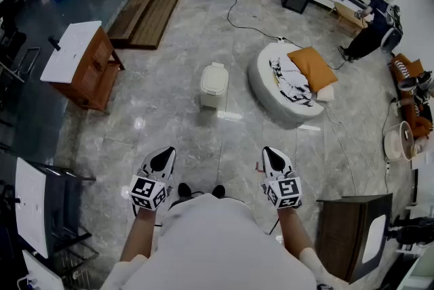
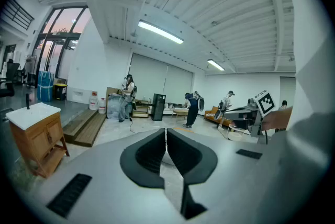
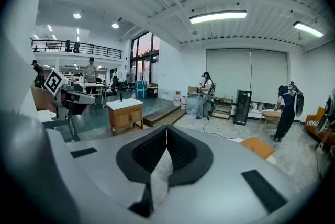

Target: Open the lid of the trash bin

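The small white trash bin (image 1: 214, 84) stands on the marble floor ahead of me with its lid down. My left gripper (image 1: 162, 158) and right gripper (image 1: 272, 158) are held level side by side in front of my body, well short of the bin and to either side of its line. In the left gripper view the dark jaws of the left gripper (image 2: 166, 137) meet with nothing between them. The right gripper (image 3: 166, 137) is likewise shut and empty in its own view. The bin does not show in either gripper view.
A wooden cabinet with a white top (image 1: 81, 65) stands to the left. A round white floor cushion (image 1: 274, 89) with an orange pillow (image 1: 312, 67) lies right of the bin. A dark panel (image 1: 349, 231) is near my right arm, and wooden steps (image 1: 146, 11) are far left. A person (image 1: 371, 28) stands far right.
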Available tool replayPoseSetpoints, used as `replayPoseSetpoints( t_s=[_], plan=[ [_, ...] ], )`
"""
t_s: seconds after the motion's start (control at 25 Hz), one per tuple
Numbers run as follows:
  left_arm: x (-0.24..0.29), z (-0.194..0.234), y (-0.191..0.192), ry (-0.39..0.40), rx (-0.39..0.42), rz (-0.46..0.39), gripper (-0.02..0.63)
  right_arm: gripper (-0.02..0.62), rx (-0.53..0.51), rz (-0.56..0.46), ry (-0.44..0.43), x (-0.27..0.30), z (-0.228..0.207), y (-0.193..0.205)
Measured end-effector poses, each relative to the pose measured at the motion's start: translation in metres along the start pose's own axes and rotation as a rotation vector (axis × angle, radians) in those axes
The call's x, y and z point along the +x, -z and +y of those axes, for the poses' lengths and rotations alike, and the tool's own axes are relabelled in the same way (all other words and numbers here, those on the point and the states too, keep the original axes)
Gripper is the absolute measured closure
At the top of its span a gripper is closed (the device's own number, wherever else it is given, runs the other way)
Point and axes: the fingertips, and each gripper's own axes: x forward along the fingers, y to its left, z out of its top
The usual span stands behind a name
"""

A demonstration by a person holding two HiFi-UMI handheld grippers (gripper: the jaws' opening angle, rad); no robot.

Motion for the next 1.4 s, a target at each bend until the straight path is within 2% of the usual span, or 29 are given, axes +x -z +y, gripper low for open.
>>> replayPoseSetpoints(
  t_s=[0.72, 1.4],
  plan=[
    [0.001, -0.009, 0.004, -0.003, -0.001, 0.006, 0.583, 0.565, -0.005, -0.005, -0.009, -0.004, -0.002, 0.0],
    [0.016, -0.052, 0.016, -0.051, 0.005, 0.019, 0.583, 0.565, -0.004, -0.015, -0.055, -0.009, -0.04, 0.015]
  ],
)
